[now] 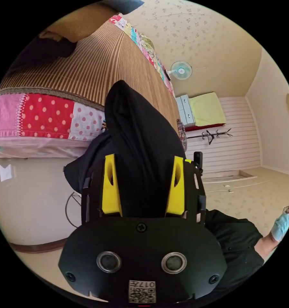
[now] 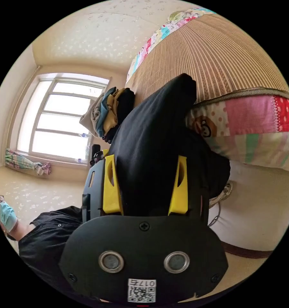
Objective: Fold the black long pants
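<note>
Both sets of tongs are loaded: the left tongs [image 1: 143, 184] pinch a bunch of the black pants [image 1: 138, 141], and the right tongs [image 2: 145, 186] pinch another bunch. The cloth runs straight ahead from each toward the bed [image 1: 96, 64], draping off its edge.

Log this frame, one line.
stage: pants lifted | left gripper: shut on black pants | right gripper: shut on black pants | below: striped mat

Pants [image 1: 141, 144]: plain black. Gripper jaws: yellow, on black body. Mat [image 1: 96, 70] on bed: tan with fine brown stripes. Quilt [image 1: 45, 115]: patchwork, red with white dots, pink, pale stripes. Wall fan [image 1: 181, 70]: teal. Person's shirt [image 2: 45, 237]: black.
</note>
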